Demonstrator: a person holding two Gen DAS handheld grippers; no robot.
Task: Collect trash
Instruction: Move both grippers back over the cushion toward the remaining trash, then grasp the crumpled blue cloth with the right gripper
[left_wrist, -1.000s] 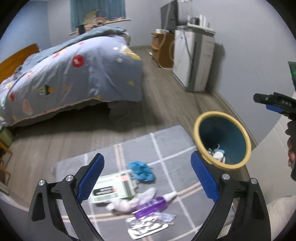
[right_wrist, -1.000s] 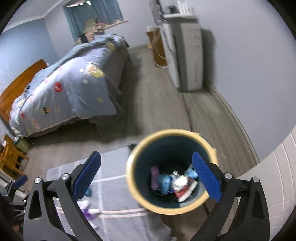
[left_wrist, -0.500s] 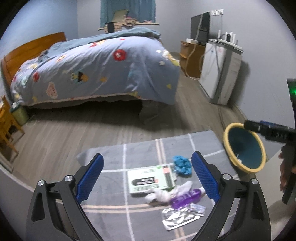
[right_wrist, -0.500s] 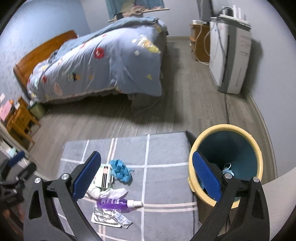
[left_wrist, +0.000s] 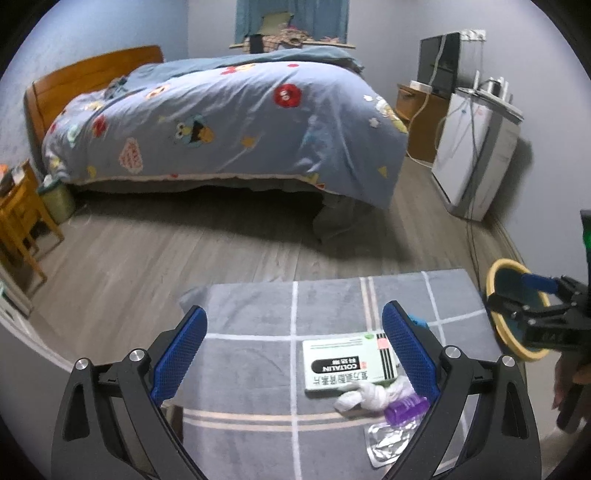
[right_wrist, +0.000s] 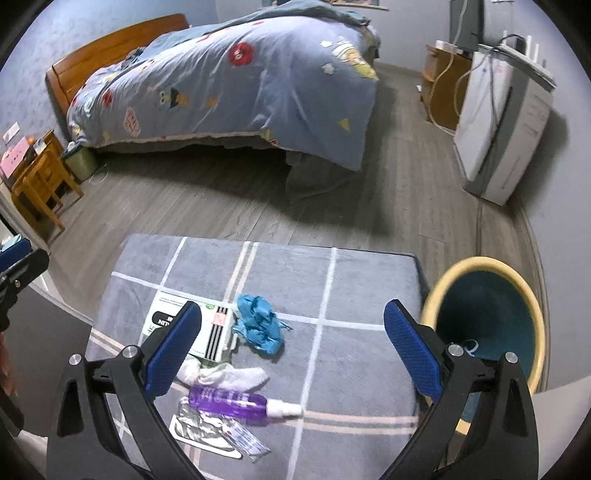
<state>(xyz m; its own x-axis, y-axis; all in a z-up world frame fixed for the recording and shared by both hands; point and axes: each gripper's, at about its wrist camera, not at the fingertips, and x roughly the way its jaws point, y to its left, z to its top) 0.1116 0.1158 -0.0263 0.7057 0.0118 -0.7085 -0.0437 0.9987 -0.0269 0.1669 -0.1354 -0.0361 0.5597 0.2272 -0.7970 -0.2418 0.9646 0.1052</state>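
Note:
Trash lies on a grey checked mat (right_wrist: 343, 280): a white and green medicine box (right_wrist: 218, 332) (left_wrist: 343, 363), a crumpled blue glove (right_wrist: 260, 328), a white tissue wad (right_wrist: 229, 376) (left_wrist: 369, 395), a purple spray bottle (right_wrist: 236, 400) (left_wrist: 404, 408) and an empty blister pack (right_wrist: 210, 432) (left_wrist: 388, 441). A yellow-rimmed teal bin (right_wrist: 487, 314) (left_wrist: 496, 273) stands right of the mat. My right gripper (right_wrist: 293, 339) hovers open above the trash, holding nothing. My left gripper (left_wrist: 293, 349) is open over the mat's left part, with the trash under its right finger.
A bed with a blue patterned duvet (left_wrist: 229, 114) fills the back. A white appliance (right_wrist: 502, 122) and a wooden cabinet (left_wrist: 417, 122) stand at the right wall. Wooden furniture (left_wrist: 18, 218) and a green bin (right_wrist: 81, 162) sit at the left. Grey wood floor (left_wrist: 184, 251) lies between.
Both grippers swung left, away from the bin and over the mat. The bin has slid to the right edge of each view. Both stay open and empty.

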